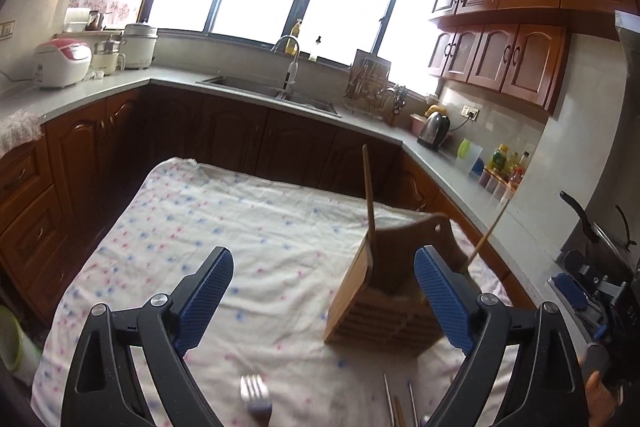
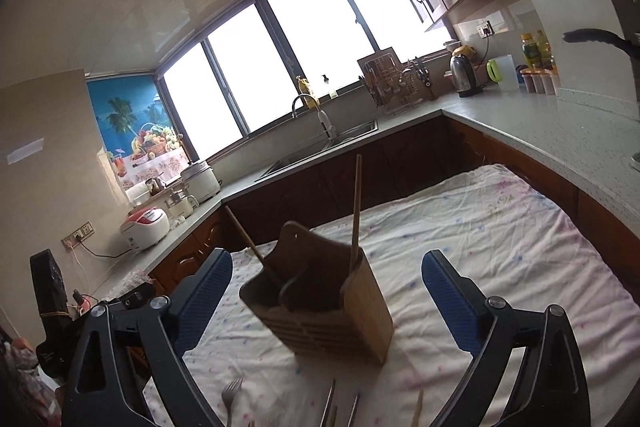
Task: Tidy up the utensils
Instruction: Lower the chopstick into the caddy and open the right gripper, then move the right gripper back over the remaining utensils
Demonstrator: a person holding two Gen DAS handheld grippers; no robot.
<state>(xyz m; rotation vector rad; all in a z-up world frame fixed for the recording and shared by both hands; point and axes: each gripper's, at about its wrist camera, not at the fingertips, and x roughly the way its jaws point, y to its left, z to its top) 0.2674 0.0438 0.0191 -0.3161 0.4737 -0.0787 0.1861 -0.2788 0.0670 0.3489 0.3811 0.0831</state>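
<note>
A wooden utensil holder (image 1: 372, 299) (image 2: 332, 311) stands upright on the cloth-covered table (image 1: 208, 227) (image 2: 500, 251). Two wooden sticks (image 1: 369, 195) (image 2: 356, 203) lean up out of its compartments. My left gripper (image 1: 324, 255) is open and empty, with the holder ahead near its right finger. My right gripper (image 2: 327, 255) is also open and empty, and the holder stands ahead between its fingers without touching them. A metal fork (image 1: 256, 397) (image 2: 231, 397) lies on the cloth near the bottom edge. Thin metal and wooden utensils (image 1: 390, 405) (image 2: 330, 407) lie beside it.
Wooden cabinets with a grey countertop (image 1: 100, 91) (image 2: 560, 131) wrap around the table. On it are a sink (image 1: 280, 95), a kettle (image 1: 434, 131), a dish rack (image 2: 394, 83) and rice cookers (image 2: 146, 227). The right gripper's blue pad (image 1: 570, 291) shows at the far right.
</note>
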